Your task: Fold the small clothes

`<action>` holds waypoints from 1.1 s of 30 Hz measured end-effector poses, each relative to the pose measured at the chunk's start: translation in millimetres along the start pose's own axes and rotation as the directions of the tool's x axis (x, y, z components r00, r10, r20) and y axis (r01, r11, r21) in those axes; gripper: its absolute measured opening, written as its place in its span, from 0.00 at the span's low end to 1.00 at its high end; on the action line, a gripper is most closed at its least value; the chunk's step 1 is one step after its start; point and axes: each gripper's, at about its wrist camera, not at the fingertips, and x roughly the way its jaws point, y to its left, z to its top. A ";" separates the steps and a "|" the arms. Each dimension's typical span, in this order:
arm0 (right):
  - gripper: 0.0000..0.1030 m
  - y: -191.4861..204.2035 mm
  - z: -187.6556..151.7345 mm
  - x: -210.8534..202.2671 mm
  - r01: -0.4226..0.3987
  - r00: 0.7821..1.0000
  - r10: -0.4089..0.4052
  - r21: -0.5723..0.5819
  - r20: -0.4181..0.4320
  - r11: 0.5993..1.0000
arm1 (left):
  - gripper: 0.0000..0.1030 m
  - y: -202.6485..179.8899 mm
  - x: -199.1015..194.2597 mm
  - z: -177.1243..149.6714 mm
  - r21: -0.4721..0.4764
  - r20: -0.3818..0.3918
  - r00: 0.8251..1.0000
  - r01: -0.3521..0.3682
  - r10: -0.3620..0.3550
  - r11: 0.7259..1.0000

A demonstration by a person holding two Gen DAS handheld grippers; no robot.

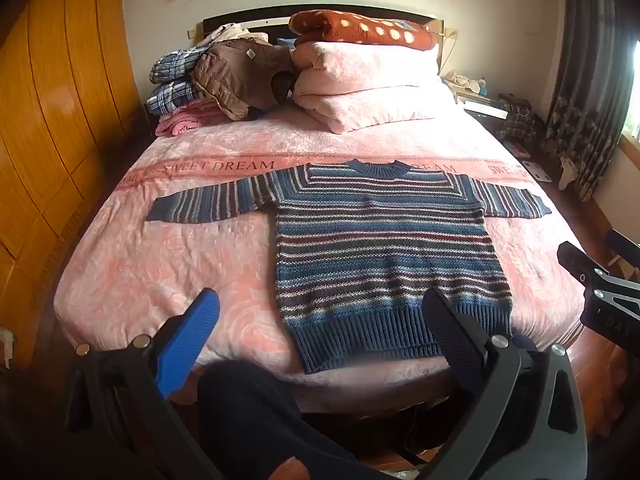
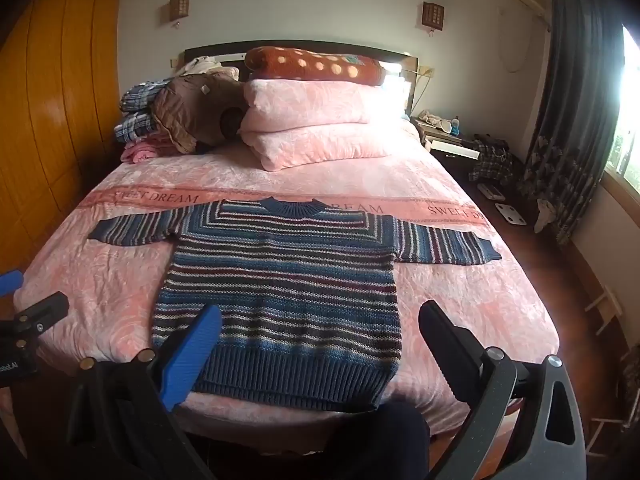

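Observation:
A small knitted sweater (image 1: 384, 248) with blue, maroon and white stripes lies flat on the pink bed (image 1: 160, 264), sleeves spread out to both sides and hem toward me. My left gripper (image 1: 320, 312) hovers open above the foot of the bed, its blue finger (image 1: 188, 340) left of the hem and its dark finger (image 1: 452, 332) over the hem's right part. In the right wrist view the same sweater (image 2: 288, 284) fills the middle. My right gripper (image 2: 320, 324) is open above the hem and holds nothing. Neither gripper touches the cloth.
Folded pink pillows (image 1: 368, 84), a dotted brown blanket (image 1: 360, 28) and a pile of clothes (image 1: 216, 76) sit at the headboard. A wooden wardrobe (image 1: 52, 112) lines the left. A nightstand (image 2: 444, 136), floor clutter and curtains (image 2: 576, 100) are on the right. A person's dark-clothed leg (image 1: 256, 412) is below.

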 end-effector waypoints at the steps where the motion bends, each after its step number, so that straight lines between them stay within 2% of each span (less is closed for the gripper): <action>1: 0.96 0.9 -0.2 -0.8 0.001 1.000 -0.001 -0.005 0.004 1.000 | 0.97 -0.1 -0.2 0.0 -0.001 0.003 1.000 0.003 -0.003 1.000; 8: 0.96 8.2 -1.4 -4.9 -0.006 1.000 0.007 -0.021 0.013 1.000 | 0.97 -1.1 0.7 0.2 0.001 -0.007 1.000 0.003 -0.003 1.000; 12: 0.96 -4.7 -1.7 0.2 0.005 1.000 -0.005 0.005 0.003 1.000 | 0.97 -1.4 0.4 0.9 -0.002 -0.005 1.000 -0.001 0.001 1.000; 33: 0.96 -8.3 3.8 -1.0 0.006 1.000 -0.006 0.005 0.008 1.000 | 0.97 0.5 -4.0 6.5 -0.008 0.007 1.000 -0.009 0.009 1.000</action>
